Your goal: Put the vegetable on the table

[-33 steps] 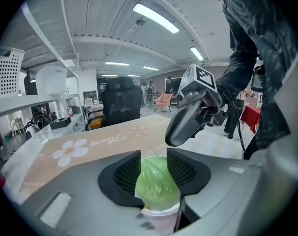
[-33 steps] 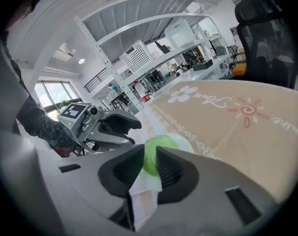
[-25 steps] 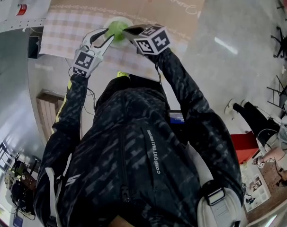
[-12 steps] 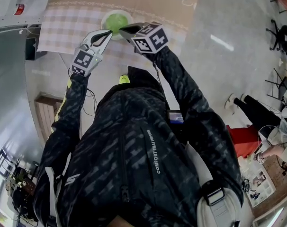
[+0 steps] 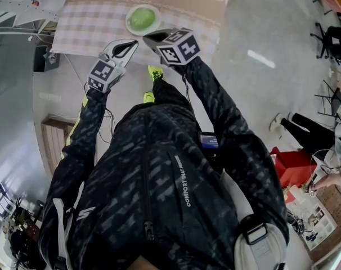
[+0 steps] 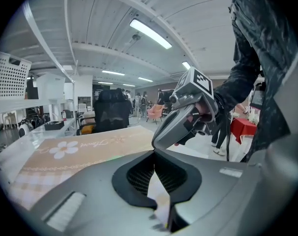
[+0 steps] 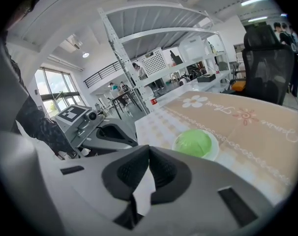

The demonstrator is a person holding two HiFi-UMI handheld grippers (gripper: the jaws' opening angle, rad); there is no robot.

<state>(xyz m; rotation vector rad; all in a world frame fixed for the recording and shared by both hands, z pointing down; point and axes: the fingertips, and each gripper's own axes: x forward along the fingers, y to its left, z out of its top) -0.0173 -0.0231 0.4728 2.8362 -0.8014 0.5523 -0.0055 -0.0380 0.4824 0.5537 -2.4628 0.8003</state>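
Observation:
A round green vegetable (image 5: 142, 18) lies on a white plate (image 5: 129, 25) on the table's checked and tan cloth (image 5: 86, 27). In the right gripper view the vegetable (image 7: 194, 142) sits on its plate (image 7: 215, 150) just beyond my jaws. My left gripper (image 5: 134, 43) is shut and empty, off the table's near edge, a little short of the plate. My right gripper (image 5: 147, 36) is shut and empty too, close beside the left one and just clear of the plate. Neither touches the vegetable. The left gripper view shows its own shut tips (image 6: 154, 154) and the right gripper (image 6: 183, 122) ahead.
The cloth (image 7: 247, 117) has a flower print at its far end. A black office chair (image 7: 267, 68) stands beyond the table, white shelving (image 7: 154, 58) to its left. Pale floor (image 5: 260, 49) lies right of the table, and a wooden piece (image 5: 55, 134) stands at the left.
Both grippers have drawn back from the plate toward the person's body. The left jaws, spread beside the vegetable a second ago, are now shut. The vegetable stays on its plate.

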